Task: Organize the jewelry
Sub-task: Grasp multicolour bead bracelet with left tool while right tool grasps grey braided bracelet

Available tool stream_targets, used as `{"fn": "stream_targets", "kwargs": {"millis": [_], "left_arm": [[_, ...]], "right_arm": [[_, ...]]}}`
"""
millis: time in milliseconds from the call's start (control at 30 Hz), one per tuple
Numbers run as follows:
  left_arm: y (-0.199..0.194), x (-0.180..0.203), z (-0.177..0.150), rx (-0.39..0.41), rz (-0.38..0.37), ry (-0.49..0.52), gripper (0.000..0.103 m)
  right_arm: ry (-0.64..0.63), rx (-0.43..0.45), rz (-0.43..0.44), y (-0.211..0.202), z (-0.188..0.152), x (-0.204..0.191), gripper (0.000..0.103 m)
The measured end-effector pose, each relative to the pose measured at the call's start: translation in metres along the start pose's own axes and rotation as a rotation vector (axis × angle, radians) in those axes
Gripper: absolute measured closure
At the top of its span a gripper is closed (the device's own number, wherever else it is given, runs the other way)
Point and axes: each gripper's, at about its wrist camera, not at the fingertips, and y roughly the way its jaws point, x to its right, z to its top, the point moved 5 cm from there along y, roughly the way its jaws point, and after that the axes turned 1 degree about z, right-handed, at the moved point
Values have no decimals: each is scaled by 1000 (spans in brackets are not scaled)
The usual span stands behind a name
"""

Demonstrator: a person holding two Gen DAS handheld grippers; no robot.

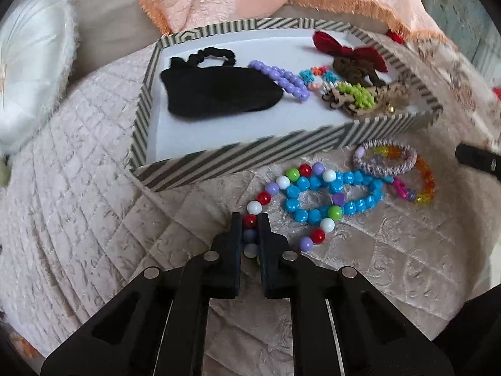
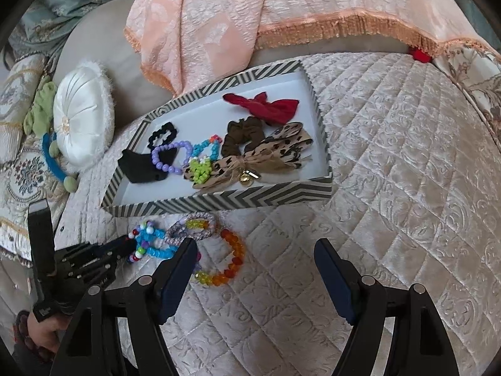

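My left gripper point(image 1: 250, 221) is shut on a string of red, white, purple and green beads point(image 1: 283, 182) that lies on the quilt in front of the striped box point(image 1: 219, 159). A blue bead bracelet point(image 1: 344, 188) overlaps that string. To the right lie a pink-purple hair tie point(image 1: 385, 159) and an orange-yellow bead bracelet point(image 1: 427, 188). My right gripper point(image 2: 255, 250) stands open above bare quilt, its left finger beside the orange-yellow bracelet point(image 2: 231, 260). Inside the box are a black pouch point(image 1: 219, 91), a purple bracelet point(image 1: 281, 78), a red bow point(image 1: 350, 50) and a leopard bow point(image 2: 266, 153).
A white round cushion point(image 2: 81, 119) and a blue headband point(image 2: 53, 163) lie left of the box. A peach fringed blanket point(image 2: 281, 6) hangs behind it. Bare quilt point(image 2: 391, 188) stretches to the right. A hand point(image 2: 40, 329) holds the left gripper's handle.
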Motion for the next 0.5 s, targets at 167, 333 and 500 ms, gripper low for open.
{"fn": "stream_targets", "kwargs": {"millis": [167,333,500], "left_arm": [[-12,-17,6,17,-26,-72,95],[-15,-24,9,21,-13,-94,95],[-9,-21,7,10,5,-79,95]], "right_arm": [[100,9,98,-4,0,13,39],[221,-25,300,8,-1,1,46],[277,-78,390,26,-3,-20,48]]}}
